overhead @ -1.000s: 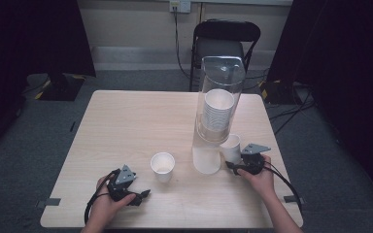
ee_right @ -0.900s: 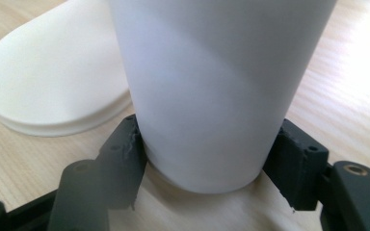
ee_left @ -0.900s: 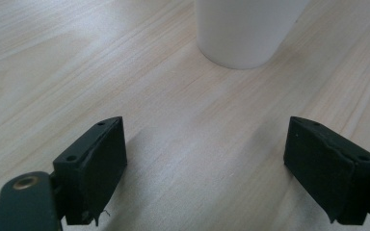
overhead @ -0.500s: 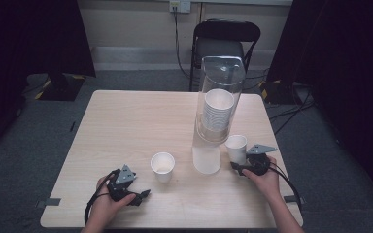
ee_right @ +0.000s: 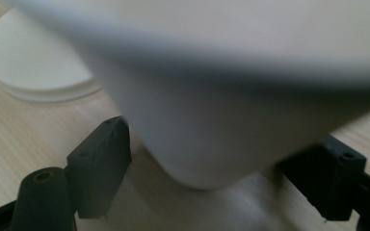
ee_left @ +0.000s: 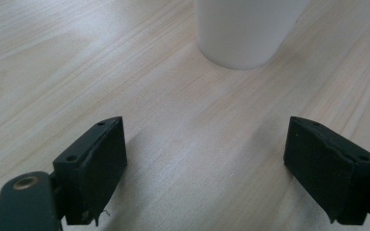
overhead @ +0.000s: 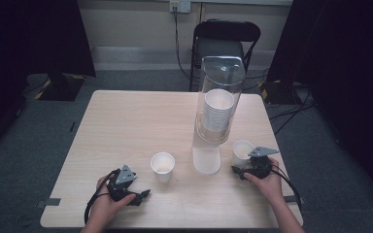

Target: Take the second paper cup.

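Right gripper (ee_right: 221, 168), jaws just opening, paper cup (ee_right: 231, 96) blurred

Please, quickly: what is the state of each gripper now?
Left gripper: open, empty.
Right gripper: just been opening, cup between its jaws, released.

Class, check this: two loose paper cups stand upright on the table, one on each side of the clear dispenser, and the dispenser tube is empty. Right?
Not quite. The high view shows the dispenser holding a stack of cups. The rest stands: one loose cup left of it, the other cup right, both upright.
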A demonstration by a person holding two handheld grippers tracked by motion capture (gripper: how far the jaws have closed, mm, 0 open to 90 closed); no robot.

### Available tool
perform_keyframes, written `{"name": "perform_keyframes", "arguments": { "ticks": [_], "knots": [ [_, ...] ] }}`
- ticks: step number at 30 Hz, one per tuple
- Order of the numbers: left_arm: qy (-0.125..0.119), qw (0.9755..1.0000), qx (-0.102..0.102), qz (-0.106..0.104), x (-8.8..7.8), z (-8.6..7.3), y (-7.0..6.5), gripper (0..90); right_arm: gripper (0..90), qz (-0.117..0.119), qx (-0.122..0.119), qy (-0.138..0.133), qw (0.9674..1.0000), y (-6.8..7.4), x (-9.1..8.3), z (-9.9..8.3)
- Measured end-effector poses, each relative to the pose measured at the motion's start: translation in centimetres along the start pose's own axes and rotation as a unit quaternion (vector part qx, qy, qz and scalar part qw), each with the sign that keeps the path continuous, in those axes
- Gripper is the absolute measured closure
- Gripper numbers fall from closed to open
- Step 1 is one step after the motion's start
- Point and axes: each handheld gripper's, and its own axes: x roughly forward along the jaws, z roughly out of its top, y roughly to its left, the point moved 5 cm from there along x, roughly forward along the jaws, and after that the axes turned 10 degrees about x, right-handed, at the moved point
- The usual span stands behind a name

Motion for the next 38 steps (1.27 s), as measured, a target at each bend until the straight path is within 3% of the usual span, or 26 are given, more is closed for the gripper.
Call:
{"name": "perform_keyframes", "arguments": {
  "ticks": [5,7,14,38],
  "knots": [
    [0.000,1.0000,0.001,0.000,0.0,0.0,0.0,14.6,15.5,0.005,0.016,-0.001,0.9999,-0.3,-2.0,-1.7],
    [0.000,1.0000,0.001,0.000,0.0,0.0,0.0,14.6,14.1,-0.008,-0.001,0.004,1.0000,-0.4,-2.7,-2.5],
    [0.000,1.0000,0.000,0.000,0.0,0.0,0.0,14.6,13.2,0.019,-0.020,0.012,0.9995,0.7,-4.8,-4.6],
    [-0.001,1.0000,-0.002,0.001,0.0,0.0,0.0,14.6,13.1,0.023,-0.023,0.013,0.9994,0.9,-4.9,-4.8]
  ]
}}
